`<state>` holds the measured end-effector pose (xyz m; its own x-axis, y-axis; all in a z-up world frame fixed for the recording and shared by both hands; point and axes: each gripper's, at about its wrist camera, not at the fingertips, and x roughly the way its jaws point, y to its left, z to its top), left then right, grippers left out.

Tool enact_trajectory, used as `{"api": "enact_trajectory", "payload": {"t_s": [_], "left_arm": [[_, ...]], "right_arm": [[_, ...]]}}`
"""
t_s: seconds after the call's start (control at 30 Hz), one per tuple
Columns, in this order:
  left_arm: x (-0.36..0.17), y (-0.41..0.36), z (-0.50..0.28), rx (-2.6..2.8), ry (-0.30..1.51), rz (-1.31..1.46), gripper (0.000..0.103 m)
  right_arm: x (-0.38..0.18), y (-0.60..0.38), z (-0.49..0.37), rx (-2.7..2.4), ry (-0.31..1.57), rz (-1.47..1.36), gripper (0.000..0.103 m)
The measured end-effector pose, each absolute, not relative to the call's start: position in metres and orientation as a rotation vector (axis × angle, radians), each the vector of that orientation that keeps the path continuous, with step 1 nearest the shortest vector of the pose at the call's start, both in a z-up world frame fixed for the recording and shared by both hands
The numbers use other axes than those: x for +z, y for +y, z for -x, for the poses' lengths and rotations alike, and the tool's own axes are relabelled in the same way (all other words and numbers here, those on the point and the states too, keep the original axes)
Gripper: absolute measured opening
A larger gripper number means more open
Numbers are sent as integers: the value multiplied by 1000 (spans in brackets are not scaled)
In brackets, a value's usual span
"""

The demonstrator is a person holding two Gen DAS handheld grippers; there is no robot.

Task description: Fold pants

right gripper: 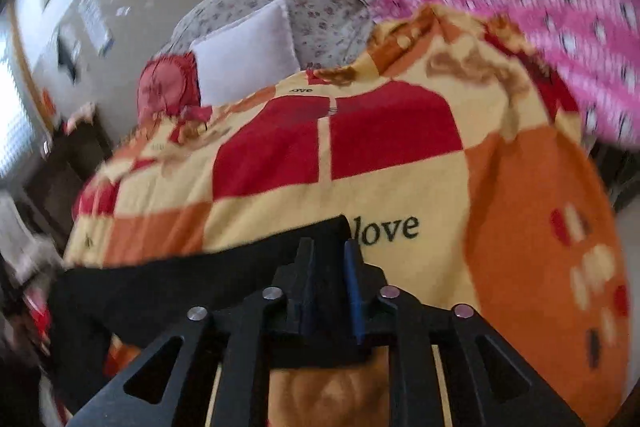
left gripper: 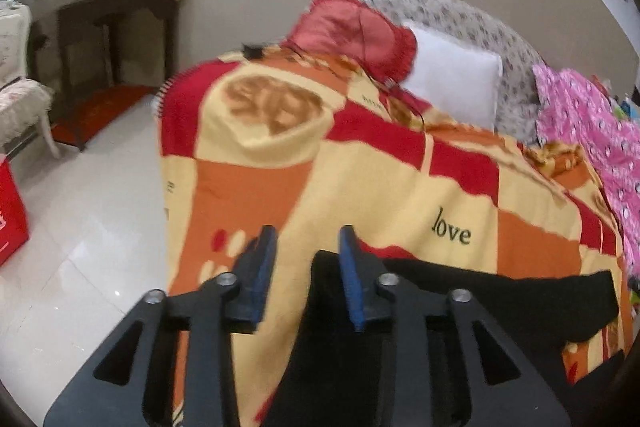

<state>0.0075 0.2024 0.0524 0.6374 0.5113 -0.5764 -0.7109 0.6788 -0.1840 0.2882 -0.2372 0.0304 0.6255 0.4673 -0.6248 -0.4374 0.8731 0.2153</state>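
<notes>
Black pants [left gripper: 500, 299] lie along the near edge of a bed covered by a red, orange and cream blanket [left gripper: 360, 167]. My left gripper [left gripper: 308, 267] is open, its jaws apart over the pants' left end and the blanket, holding nothing. In the right wrist view the pants [right gripper: 180, 283] stretch from the left to my right gripper [right gripper: 330, 267], which is shut on the pants' black cloth and holds its corner just above the blanket [right gripper: 360, 167] near the word "love".
A red cushion [left gripper: 352, 31], a white pillow [left gripper: 452, 79] and a floral headboard [left gripper: 460, 11] are at the bed's far end. A pink patterned garment [left gripper: 592, 131] lies on the right side. Tiled floor [left gripper: 80, 227], a dark table [left gripper: 116, 27] and a chair [left gripper: 20, 95] are to the left.
</notes>
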Motion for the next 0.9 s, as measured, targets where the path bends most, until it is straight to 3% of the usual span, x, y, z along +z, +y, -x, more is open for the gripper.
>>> {"api": "enact_trajectory", "payload": {"t_s": [0.17,0.27,0.4,0.43,0.5,0.67,0.73,0.8,0.9], "left_arm": [[57,145,-4,520,516,407,64],[36,119,-17,410,607,397,65],[11,130,-21,405,684,490,65],[12,133,-18,394,664,516,67],[8,139,-16,364,652,571,73],[7,136,-19,288,646,585,95],[6,138,-19,227,641,607,103],[5,142,-17,202,623,632,103],[1,153,-5,144,536,737,103]], "right_arm": [[20,-214,-263,734,821,14,21],[-6,-210,-273,612,911,87,22],[-18,-227,-280,615,898,-21,23],[-18,-228,-278,625,890,-34,27],[-18,-226,-276,667,879,-40,49],[-16,-212,-270,771,886,11,86],[-15,-204,-269,798,888,37,92],[-17,-207,-274,829,878,-19,101],[-18,-216,-275,875,882,-116,103]]}}
